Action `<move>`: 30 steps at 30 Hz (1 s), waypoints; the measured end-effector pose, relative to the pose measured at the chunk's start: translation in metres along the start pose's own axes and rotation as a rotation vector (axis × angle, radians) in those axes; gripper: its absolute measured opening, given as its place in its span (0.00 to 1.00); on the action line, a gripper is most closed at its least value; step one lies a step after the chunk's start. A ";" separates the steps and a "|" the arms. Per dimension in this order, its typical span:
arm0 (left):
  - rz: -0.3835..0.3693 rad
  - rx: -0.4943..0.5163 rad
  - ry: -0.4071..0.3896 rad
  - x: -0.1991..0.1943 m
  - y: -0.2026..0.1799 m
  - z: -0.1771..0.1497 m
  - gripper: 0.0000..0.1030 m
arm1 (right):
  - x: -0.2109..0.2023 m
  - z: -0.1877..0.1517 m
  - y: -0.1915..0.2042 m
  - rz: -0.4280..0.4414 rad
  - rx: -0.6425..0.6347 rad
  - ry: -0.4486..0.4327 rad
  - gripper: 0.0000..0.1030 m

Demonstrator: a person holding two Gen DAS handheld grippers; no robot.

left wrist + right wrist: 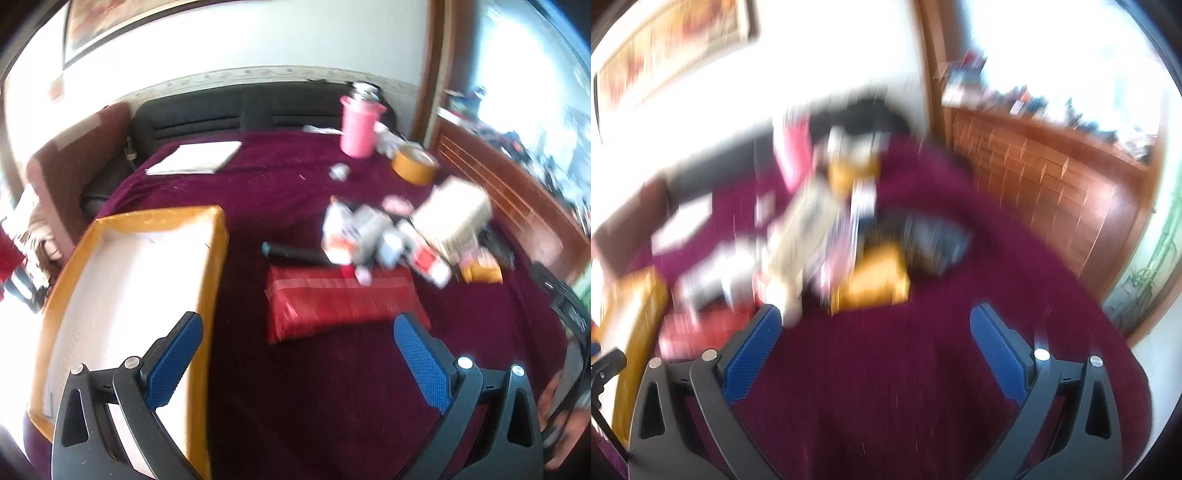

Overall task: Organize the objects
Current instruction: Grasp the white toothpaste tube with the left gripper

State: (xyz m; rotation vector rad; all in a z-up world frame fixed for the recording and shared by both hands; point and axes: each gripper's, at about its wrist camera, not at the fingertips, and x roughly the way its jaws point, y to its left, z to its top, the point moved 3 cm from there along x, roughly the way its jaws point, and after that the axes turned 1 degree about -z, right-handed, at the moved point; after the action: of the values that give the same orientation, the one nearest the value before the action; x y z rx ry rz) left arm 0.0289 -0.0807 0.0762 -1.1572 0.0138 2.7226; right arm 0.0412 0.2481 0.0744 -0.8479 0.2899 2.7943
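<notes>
A table under a maroon cloth [295, 369] carries a jumble of small boxes and packets [373, 236]. A red packet [340, 299] lies just beyond my left gripper [297, 332], which hangs open over bare cloth with nothing between its blue pads. To its left stands an open cardboard box [147, 280] with a white inside. The right wrist view is heavily blurred. In it my right gripper [875, 325] stands wide open above the cloth, short of an orange packet [875, 280] and the pile [812, 221].
At the back are a pink mesh cup [357, 125], a roll of tape [413, 162] and a white pad [195, 157]. A black pen-like stick [295, 253] lies by the pile. A wooden cabinet [509, 199] runs along the right, a dark sofa [236, 110] behind.
</notes>
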 end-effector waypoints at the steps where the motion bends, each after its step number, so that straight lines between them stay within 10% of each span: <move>1: 0.003 -0.009 -0.008 0.003 0.005 0.010 0.98 | 0.000 0.008 -0.011 0.014 0.015 -0.034 1.00; 11: 0.071 0.197 0.021 0.068 -0.047 0.076 0.98 | 0.081 0.005 -0.045 0.070 0.143 0.082 1.00; 20: 0.060 0.431 0.112 0.129 -0.098 0.057 0.87 | 0.074 -0.008 -0.059 0.104 0.144 0.089 1.00; 23: 0.005 0.444 0.140 0.135 -0.106 0.058 0.71 | 0.067 -0.005 -0.054 0.110 0.107 0.077 1.00; 27: -0.094 0.458 0.201 0.127 -0.116 0.053 0.20 | 0.063 -0.004 -0.049 0.104 0.074 0.066 1.00; 30: -0.143 0.476 0.244 0.119 -0.121 0.039 0.20 | 0.063 -0.003 -0.049 0.101 0.070 0.078 1.00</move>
State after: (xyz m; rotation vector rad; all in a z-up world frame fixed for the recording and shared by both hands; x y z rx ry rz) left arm -0.0586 0.0607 0.0259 -1.2679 0.5551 2.2592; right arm 0.0042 0.3035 0.0306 -0.9519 0.4528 2.8288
